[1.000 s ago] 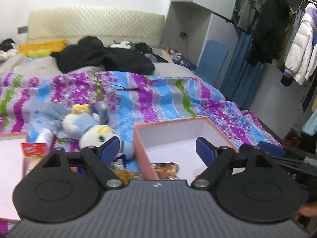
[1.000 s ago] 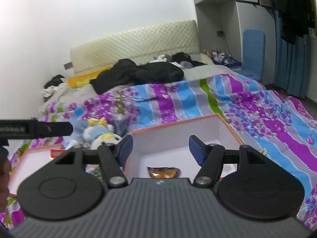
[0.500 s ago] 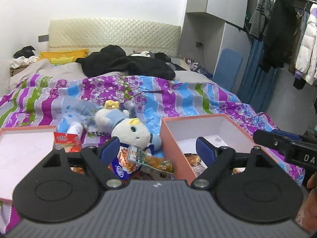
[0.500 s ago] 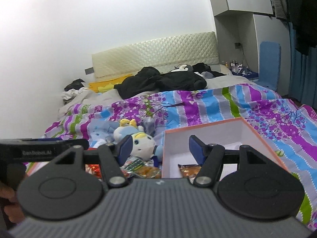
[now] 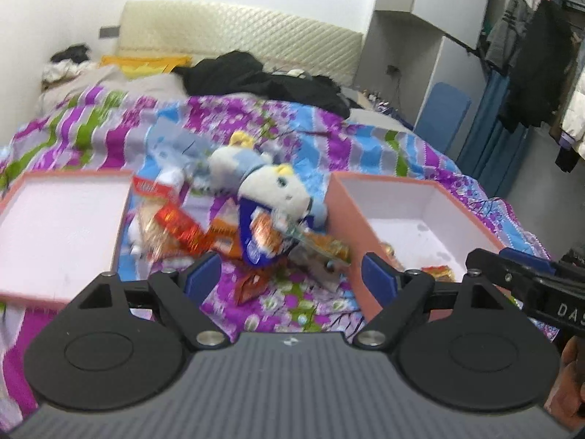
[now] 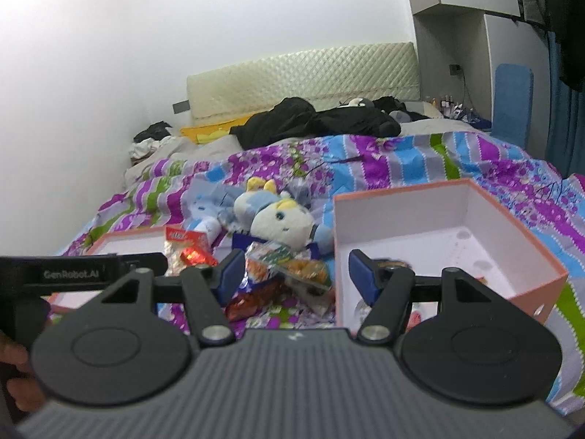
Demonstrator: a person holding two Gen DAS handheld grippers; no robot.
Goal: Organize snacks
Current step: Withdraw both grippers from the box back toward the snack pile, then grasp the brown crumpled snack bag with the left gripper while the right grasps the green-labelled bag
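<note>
A pile of snack packets [image 5: 234, 236] [image 6: 285, 270] lies on the bedspread between an orange box [image 5: 420, 219] [image 6: 449, 234] on the right and its shallow lid [image 5: 58, 226] [image 6: 120, 245] on the left. The box holds a few packets [image 5: 437, 272]. My left gripper [image 5: 290, 278] is open and empty, above the near edge of the pile. My right gripper [image 6: 292, 270] is open and empty, over the pile's right side beside the box's left wall.
A blue and white plush toy [image 5: 270, 183] [image 6: 281, 216] lies just behind the snacks. Black clothes [image 5: 263, 80] and a yellow pillow [image 5: 146, 64] lie farther up the bed. Hanging coats [image 5: 537, 58] and a blue chair [image 5: 444, 113] stand at the right.
Both views have swung left and pulled back: the box has slid to the right and the snack pile and lid have come into view between the fingers. Both grippers stay open.
</note>
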